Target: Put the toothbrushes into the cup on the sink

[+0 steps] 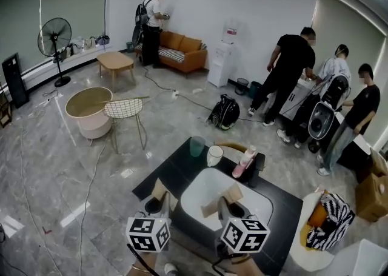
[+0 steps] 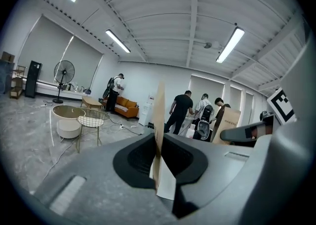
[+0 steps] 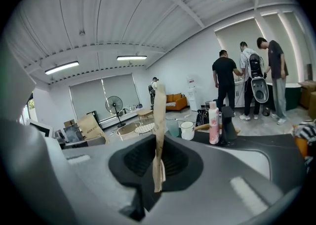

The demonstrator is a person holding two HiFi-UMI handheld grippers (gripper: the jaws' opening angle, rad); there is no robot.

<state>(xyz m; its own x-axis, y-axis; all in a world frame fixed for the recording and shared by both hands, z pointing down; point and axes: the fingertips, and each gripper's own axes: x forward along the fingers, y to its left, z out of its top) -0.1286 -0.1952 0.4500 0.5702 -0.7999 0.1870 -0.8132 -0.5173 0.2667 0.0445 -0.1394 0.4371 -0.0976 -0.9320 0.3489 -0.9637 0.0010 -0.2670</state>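
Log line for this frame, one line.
left gripper: shut, empty | right gripper: shut, empty | both: at sink | white cup: behind sink

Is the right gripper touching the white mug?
Apart. The head view shows the right gripper over the basin, with the white mug on the counter beyond it.

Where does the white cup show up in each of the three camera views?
Head view: white cup, centre, on the dark counter behind the sink.
Left gripper view: not in it.
Right gripper view: white cup right of centre, just left of the pink bottle.
Shared landmark: the standing fan, far left in the head view, left in the left gripper view, left of centre in the right gripper view.
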